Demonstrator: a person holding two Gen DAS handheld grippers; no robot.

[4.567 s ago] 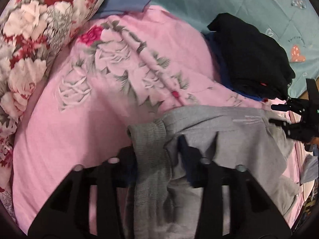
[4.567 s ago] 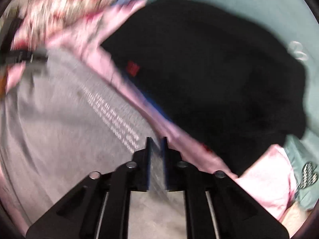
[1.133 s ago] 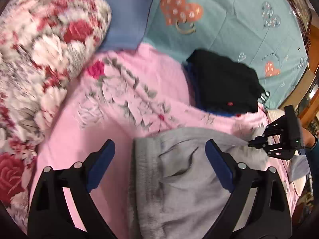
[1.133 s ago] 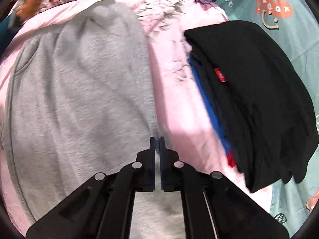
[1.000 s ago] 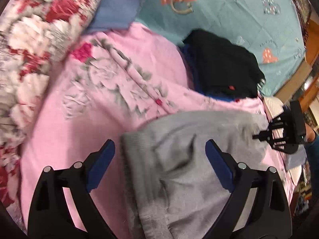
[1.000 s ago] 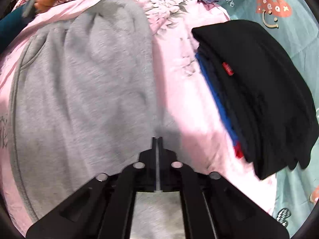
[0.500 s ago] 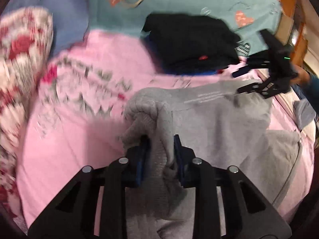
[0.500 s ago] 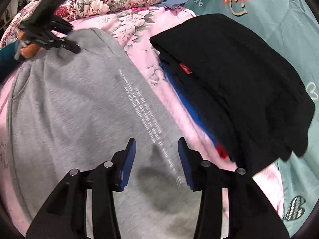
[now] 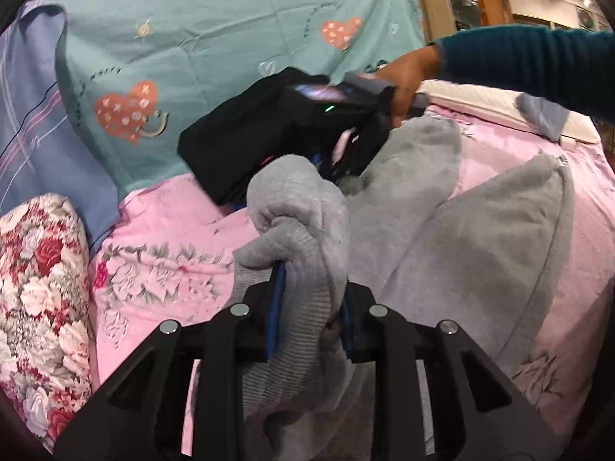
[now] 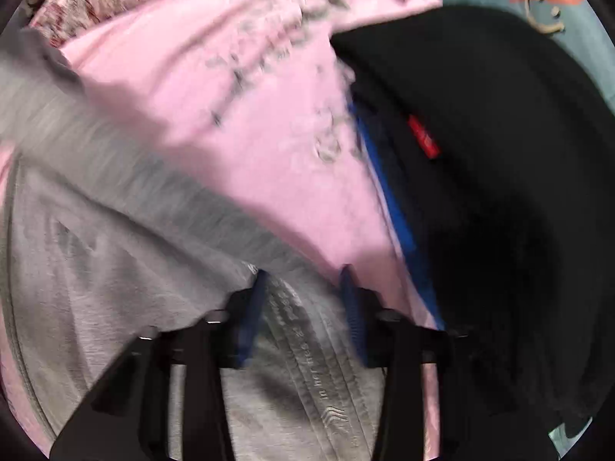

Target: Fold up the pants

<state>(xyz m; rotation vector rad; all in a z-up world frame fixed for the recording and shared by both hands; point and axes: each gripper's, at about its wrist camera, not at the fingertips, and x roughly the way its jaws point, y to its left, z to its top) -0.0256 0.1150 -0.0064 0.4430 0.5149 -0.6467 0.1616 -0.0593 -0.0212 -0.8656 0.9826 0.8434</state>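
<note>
Grey sweatpants [image 9: 480, 238] lie spread on a pink floral bedsheet [image 9: 161, 246]. My left gripper [image 9: 309, 288] is shut on a bunched ribbed cuff of the grey pants [image 9: 300, 230] and holds it lifted above the bed. My right gripper [image 10: 303, 280] has its jaws apart over the printed edge of the grey pants [image 10: 307, 349]; that view is motion-blurred. The right gripper also shows in the left wrist view [image 9: 346, 123], held by a hand in a teal sleeve, at the far edge of the pants.
A folded stack of black clothes [image 9: 246, 134] with a blue layer lies beyond the pants, also in the right wrist view [image 10: 499, 153]. A teal heart-print sheet [image 9: 230, 30] lies behind it. A floral pillow [image 9: 38, 299] is at the left.
My left gripper, open a second ago, closed on the cuff and has lifted it higher. My right gripper opened from shut and moved toward the pants' far edge by the black stack.
</note>
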